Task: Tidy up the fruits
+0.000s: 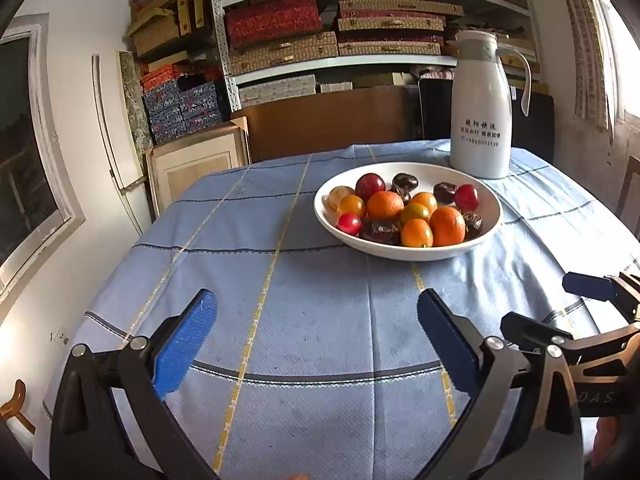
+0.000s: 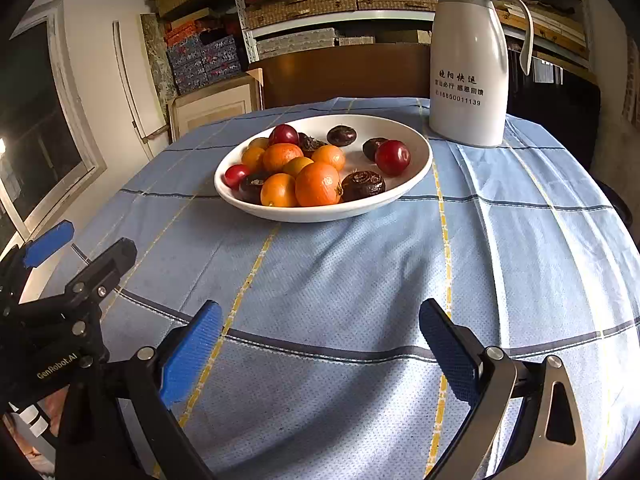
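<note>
Nearest to us, both tools hung over the blue checked tablecloth point(image 2: 360, 272) with nothing between their blue pads: the left gripper point(image 1: 318, 338) stood released, and the right gripper point(image 2: 320, 344) was spread just as wide, equally empty.

Beyond them, well short of either tool, sat the white bowl point(image 2: 416, 176) holding the fruits, heaped mostly toward its left side. We judged the oranges point(image 2: 318, 184) firm and light, with a dimpled skin that should give fair purchase if pinched across the widest part. The red plums point(image 2: 393, 157) looked smooth and glossy, so likely to slip or roll; a gentle squeeze at the middle seemed wise, since they would bruise. The dark wrinkled fruits point(image 2: 363, 185) appeared soft and could crush easily. The small yellow-orange ones point(image 2: 279, 190) lay packed against their neighbours, leaving little room for a pad.

Farthest back, a white thermos jug point(image 2: 468, 64) stood just behind the bowl, before crowded shelves point(image 1: 340, 20).
</note>
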Motion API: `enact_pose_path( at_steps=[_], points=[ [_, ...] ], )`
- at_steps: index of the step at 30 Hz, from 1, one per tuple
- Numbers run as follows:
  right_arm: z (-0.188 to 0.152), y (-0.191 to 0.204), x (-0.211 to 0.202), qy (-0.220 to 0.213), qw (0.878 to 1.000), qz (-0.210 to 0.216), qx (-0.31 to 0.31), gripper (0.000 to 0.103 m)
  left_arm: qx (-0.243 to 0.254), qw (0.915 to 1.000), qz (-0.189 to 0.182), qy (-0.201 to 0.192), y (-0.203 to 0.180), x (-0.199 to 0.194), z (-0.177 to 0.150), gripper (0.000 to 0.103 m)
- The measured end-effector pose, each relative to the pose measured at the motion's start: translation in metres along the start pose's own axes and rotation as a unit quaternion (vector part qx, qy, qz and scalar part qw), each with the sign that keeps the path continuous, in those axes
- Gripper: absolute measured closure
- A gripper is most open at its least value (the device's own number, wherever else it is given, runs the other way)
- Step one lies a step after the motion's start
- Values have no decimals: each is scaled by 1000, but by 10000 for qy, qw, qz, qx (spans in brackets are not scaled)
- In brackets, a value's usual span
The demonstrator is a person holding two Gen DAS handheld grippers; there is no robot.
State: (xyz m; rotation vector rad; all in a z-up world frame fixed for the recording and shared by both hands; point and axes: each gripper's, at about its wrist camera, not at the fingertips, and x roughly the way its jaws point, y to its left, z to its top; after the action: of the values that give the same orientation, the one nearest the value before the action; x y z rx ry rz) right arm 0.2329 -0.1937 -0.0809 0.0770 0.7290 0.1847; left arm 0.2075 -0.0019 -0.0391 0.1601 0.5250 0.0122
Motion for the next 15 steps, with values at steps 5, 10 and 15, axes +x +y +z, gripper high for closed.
enact_pose_path(
  at_steps=[5,10,15],
  points=[
    [1,-1,-3,-43,10000,30,36,4,-46,10000,-29,-70,1,-4,1,5],
    [1,-2,-5,-92,9999,39,67,4,-60,9999,-40,-88,1,-5,1,5],
    [2,-3,-6,-112,9999,42,98,4,-49,9999,-52,-80,0,-5,3,5]
  ],
)
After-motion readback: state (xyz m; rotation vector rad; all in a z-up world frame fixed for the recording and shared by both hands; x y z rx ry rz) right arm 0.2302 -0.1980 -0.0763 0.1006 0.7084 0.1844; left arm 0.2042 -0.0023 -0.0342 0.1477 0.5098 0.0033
